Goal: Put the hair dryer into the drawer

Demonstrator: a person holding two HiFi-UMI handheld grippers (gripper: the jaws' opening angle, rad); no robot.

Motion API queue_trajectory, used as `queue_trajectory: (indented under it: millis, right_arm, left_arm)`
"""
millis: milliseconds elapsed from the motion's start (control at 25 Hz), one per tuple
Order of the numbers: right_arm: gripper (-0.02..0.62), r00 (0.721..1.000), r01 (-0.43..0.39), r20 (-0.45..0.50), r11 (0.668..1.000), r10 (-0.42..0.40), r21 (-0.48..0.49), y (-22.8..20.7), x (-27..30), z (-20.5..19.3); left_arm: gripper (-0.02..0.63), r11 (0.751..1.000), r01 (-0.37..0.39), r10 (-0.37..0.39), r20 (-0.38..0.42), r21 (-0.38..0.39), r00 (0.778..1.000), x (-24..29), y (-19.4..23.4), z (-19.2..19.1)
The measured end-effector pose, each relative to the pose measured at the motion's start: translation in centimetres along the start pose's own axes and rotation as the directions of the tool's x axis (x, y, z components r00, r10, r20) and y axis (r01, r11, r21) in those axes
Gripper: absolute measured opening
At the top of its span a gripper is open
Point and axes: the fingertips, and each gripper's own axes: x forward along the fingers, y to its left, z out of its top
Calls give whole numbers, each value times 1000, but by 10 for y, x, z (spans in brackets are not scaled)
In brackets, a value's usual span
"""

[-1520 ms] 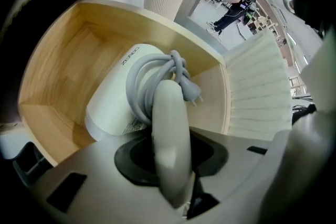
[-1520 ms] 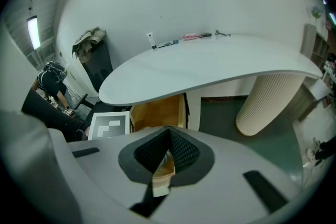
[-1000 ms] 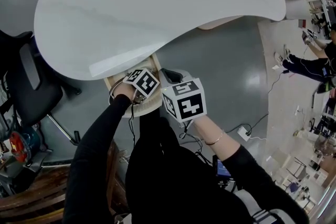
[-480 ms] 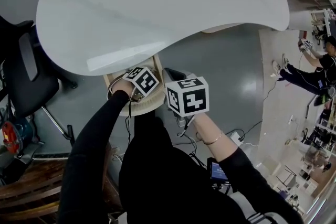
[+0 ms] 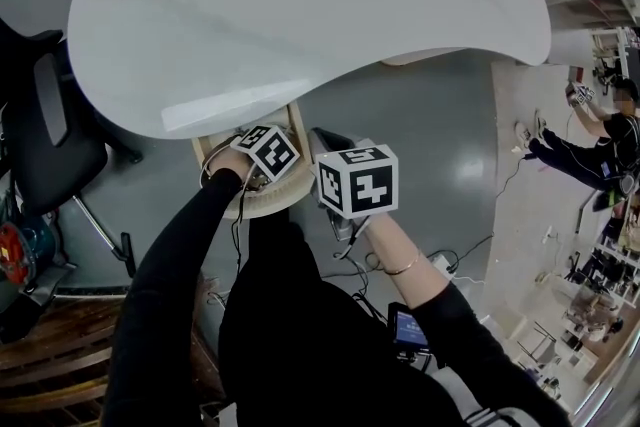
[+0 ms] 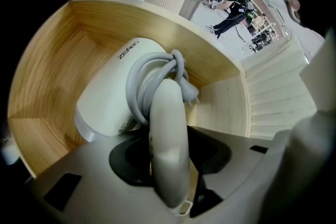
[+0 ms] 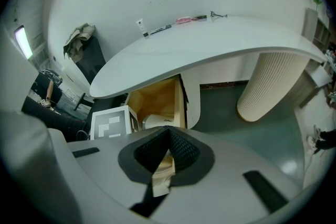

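Note:
The white hair dryer [image 6: 113, 99] lies in the open wooden drawer [image 6: 52, 65], with its grey cord [image 6: 155, 68] looped round it. The handle [image 6: 168, 134] runs back between the jaws of my left gripper [image 6: 168, 157]. Those jaws have just been opening and now stand open, with dark gaps either side of the handle. In the head view the left gripper [image 5: 262, 155] dips into the drawer [image 5: 296, 127] under the table edge. My right gripper [image 5: 326, 143] hovers just right of the drawer, its pads meeting at the tip. In the right gripper view that gripper [image 7: 168, 136] is shut and empty, above the drawer [image 7: 157, 94].
A large white tabletop [image 5: 300, 5] overhangs the drawer, carried by a ribbed cream pedestal [image 7: 268, 81]. A black chair [image 5: 45, 130] stands to the left, and wooden furniture [image 5: 50, 365] lies at the lower left. Cables [image 5: 470, 250] trail over the grey floor on the right. People [image 5: 590, 130] are far off.
Both grippers stay where they were at the drawer. The right gripper's cube has rolled slightly, and the head view has drifted a little.

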Motion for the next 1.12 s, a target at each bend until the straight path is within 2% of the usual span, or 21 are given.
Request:
queue_trajectory:
  millis: [240,600,760,920,1120]
  right_arm:
    - [2,1000,1,1,1000,-1,-4,-1,-3,-2]
    - [2,1000,2,20,1000,-2,-16,1,-12,1]
    - [2,1000,6,30,1000,-5,-20,1,-16,2]
    - [2,999,8,38,1000,-7,-22,1,-21,1]
    - [2,999,11,50,1000,-10,-22,-3,-28,0]
  left_arm:
    - [221,999,-28,28,8,-21,1000,0,-1,2]
    - [233,992,-111,114,45,-64,992,-14,10,6]
    - [242,981,-180,185,82,-72,979,-23,16,9]
    - [257,962,-269,272,106,-42,956,-34,22,12]
    - [270,943,-327,331,139,-57,933,-46,27,18]
